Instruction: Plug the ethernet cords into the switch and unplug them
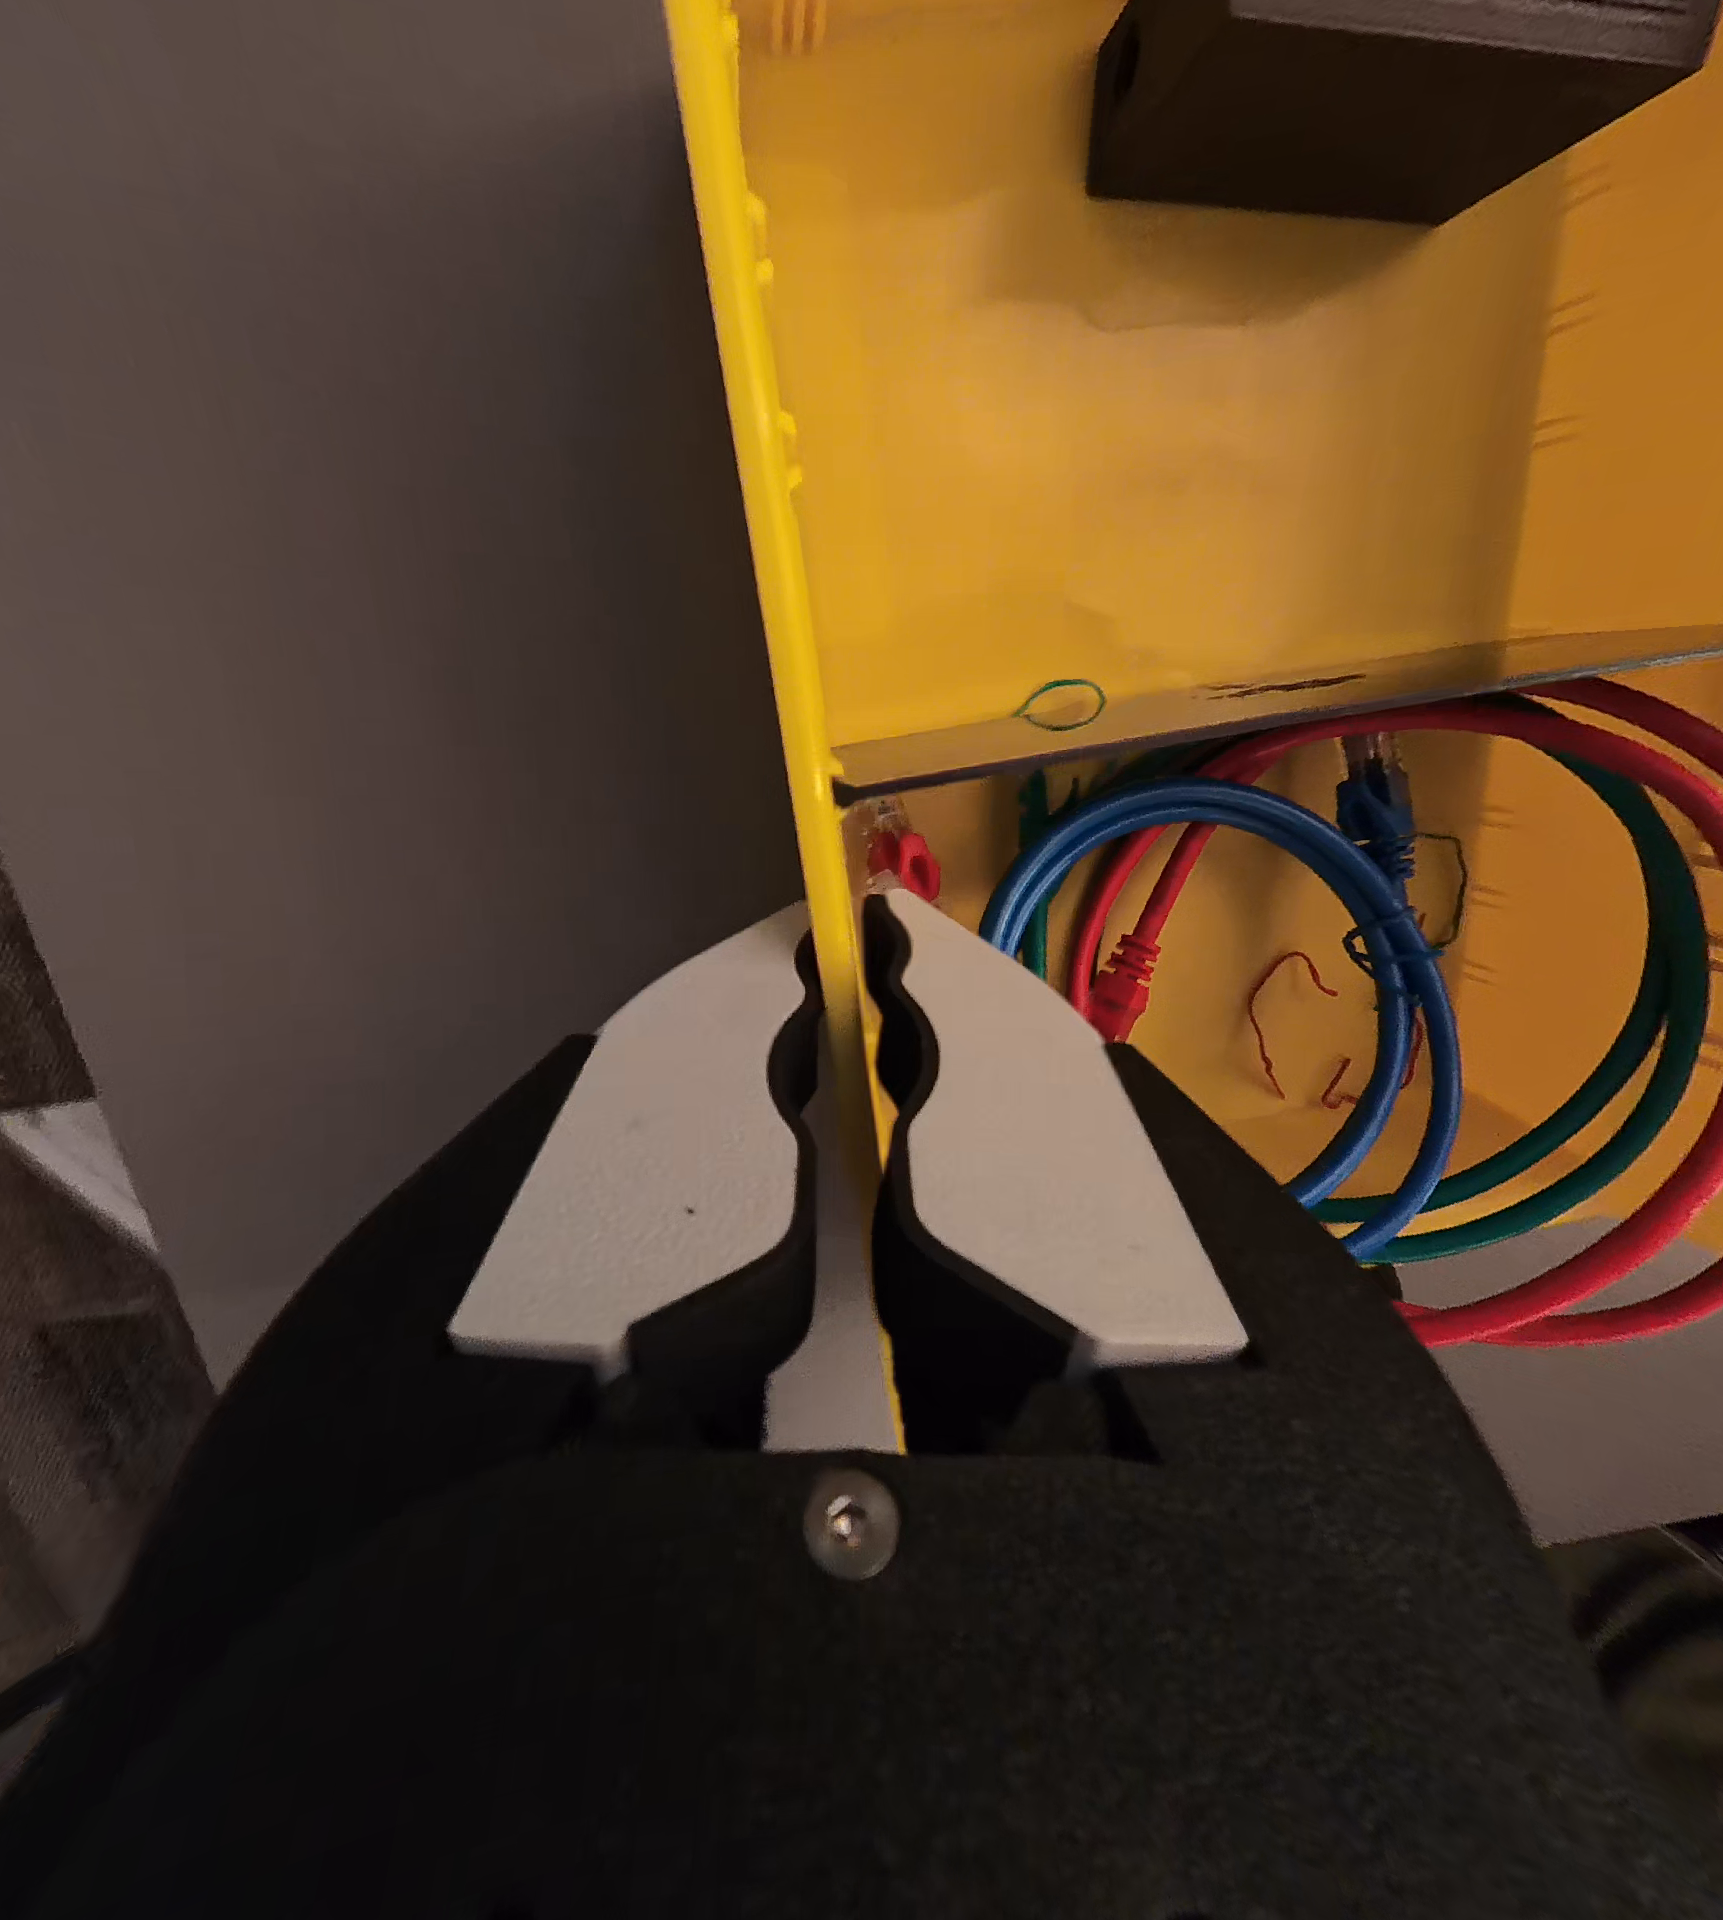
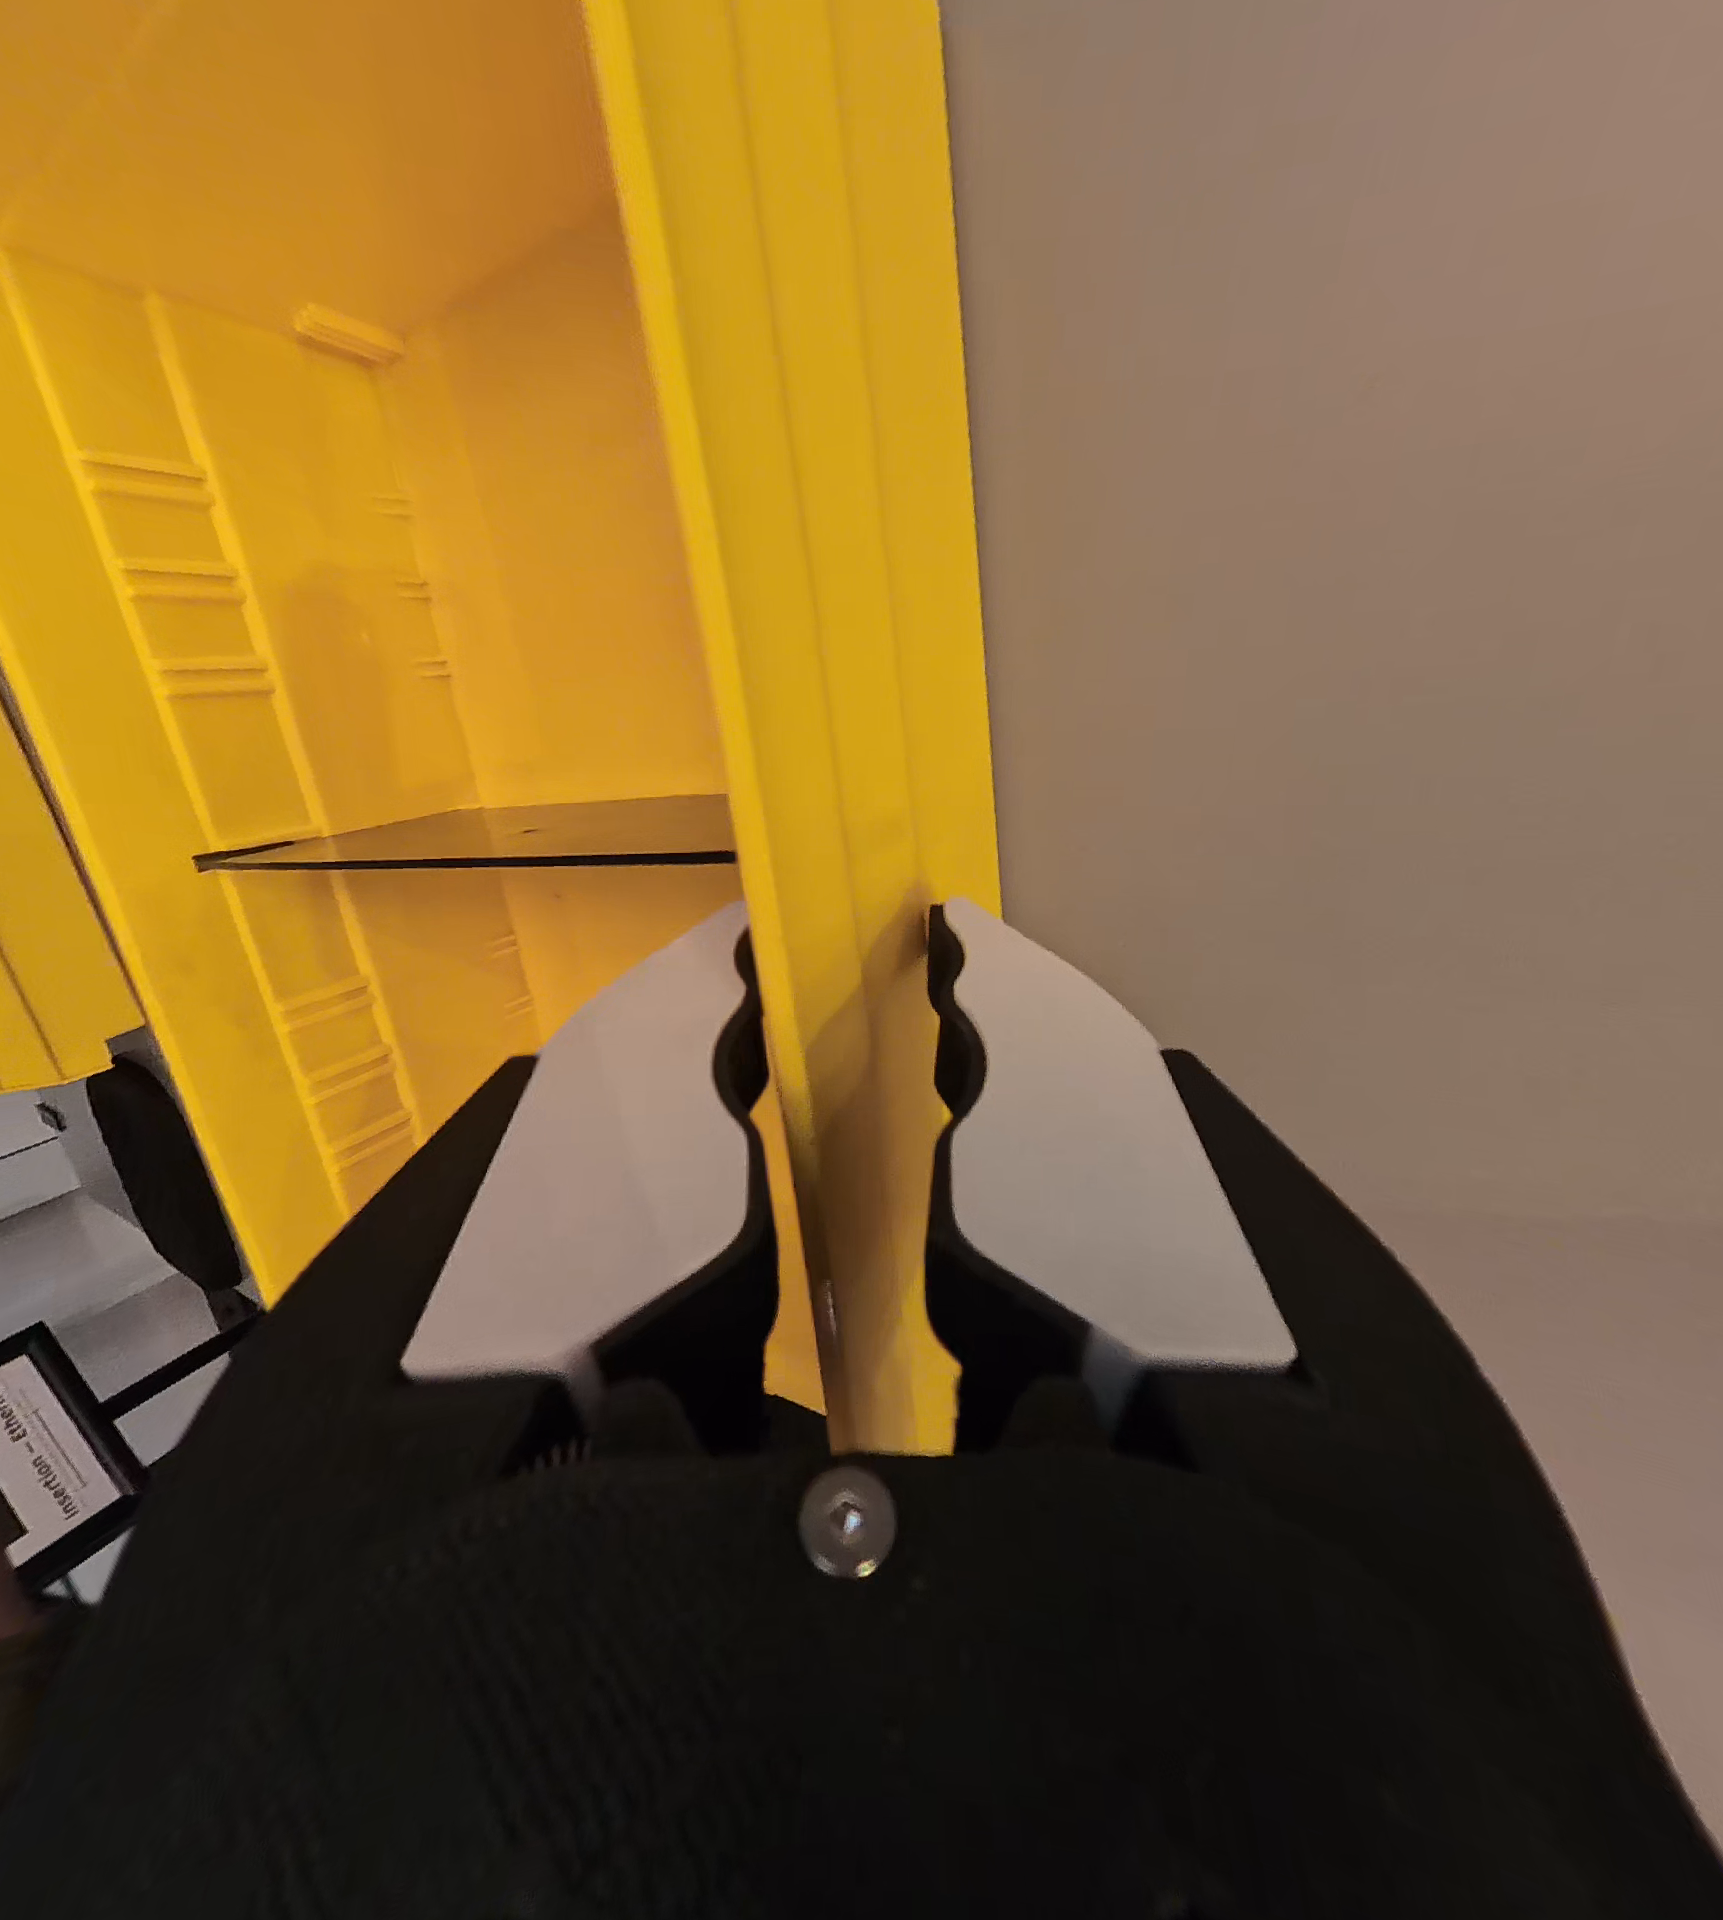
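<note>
The left hand-held gripper (image 1: 844,925) is clenched on the yellow bin (image 1: 1148,499) wall; the right hand-held gripper (image 2: 841,920) grips the opposite rim. Coiled red, green and blue ethernet cords (image 1: 1439,1101) lie under the divider (image 1: 1252,707); the black box (image 1: 1356,104) above is perhaps the switch. A framed printed label (image 2: 26,1455) sits beside.

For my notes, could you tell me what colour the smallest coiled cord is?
Blue, clearest in the left wrist view.

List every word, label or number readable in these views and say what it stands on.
White card in a black frame, lower left of the right wrist view: one printed line, which I will not copy out.
Yellow bin, cables, black box: no writing visible.
</note>
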Action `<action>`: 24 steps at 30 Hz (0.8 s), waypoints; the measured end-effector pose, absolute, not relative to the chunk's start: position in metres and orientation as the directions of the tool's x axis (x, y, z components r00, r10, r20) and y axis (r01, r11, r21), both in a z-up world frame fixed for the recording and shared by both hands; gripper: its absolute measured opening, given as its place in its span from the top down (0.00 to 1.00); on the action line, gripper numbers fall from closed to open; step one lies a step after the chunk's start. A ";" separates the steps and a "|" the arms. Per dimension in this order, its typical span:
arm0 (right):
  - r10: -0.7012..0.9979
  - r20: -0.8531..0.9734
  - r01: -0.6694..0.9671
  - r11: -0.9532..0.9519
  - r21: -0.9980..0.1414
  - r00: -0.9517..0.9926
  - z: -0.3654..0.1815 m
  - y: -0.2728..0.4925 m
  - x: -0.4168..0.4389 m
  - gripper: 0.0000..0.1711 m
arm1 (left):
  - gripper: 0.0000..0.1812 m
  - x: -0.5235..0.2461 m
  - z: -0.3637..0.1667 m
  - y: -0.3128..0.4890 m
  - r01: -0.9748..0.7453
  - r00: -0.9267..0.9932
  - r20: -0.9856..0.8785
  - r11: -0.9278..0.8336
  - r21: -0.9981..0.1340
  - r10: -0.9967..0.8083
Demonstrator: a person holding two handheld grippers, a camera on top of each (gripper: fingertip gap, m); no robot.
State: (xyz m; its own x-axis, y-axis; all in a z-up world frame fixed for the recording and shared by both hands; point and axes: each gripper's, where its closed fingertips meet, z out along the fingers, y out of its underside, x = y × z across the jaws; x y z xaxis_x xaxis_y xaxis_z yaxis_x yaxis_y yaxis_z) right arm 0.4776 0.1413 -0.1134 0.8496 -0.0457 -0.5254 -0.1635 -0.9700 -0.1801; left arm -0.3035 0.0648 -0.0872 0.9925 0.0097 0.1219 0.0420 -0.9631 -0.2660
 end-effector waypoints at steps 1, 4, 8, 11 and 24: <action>-0.045 -0.529 -0.170 -0.967 -0.190 0.847 -0.111 0.143 0.479 0.82 | 0.94 -0.301 -0.085 0.067 0.036 0.991 0.134 -0.953 -0.301 -0.005; -0.050 -0.531 -0.217 -0.942 -0.257 0.846 -0.096 0.149 0.486 0.81 | 0.90 -0.300 -0.070 0.072 0.057 0.984 0.175 -0.898 -0.436 -0.022; -0.035 -0.477 -0.279 -0.848 -0.450 0.878 -0.048 0.157 0.502 0.81 | 0.84 -0.301 -0.024 0.078 0.056 0.980 0.177 -0.721 -0.691 -0.094; 0.081 -0.440 -0.276 -0.674 -0.685 0.895 0.019 0.165 0.496 0.81 | 0.82 -0.283 0.021 0.067 0.000 0.969 0.120 -0.487 -0.873 -0.215; 0.827 0.066 -0.354 0.310 -0.882 0.559 0.218 0.093 0.315 0.65 | 0.73 -0.188 -0.031 -0.022 -0.656 0.705 -0.428 -0.292 -0.696 -0.565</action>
State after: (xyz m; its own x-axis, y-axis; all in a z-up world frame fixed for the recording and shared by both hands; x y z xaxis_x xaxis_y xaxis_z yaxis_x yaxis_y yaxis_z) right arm 0.3150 0.0933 0.2175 0.5586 0.8268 0.0658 -0.3544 0.3096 -0.8823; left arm -0.1881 -0.0218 -0.0313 0.7054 -0.5647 -0.4283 -0.6563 -0.2924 -0.6955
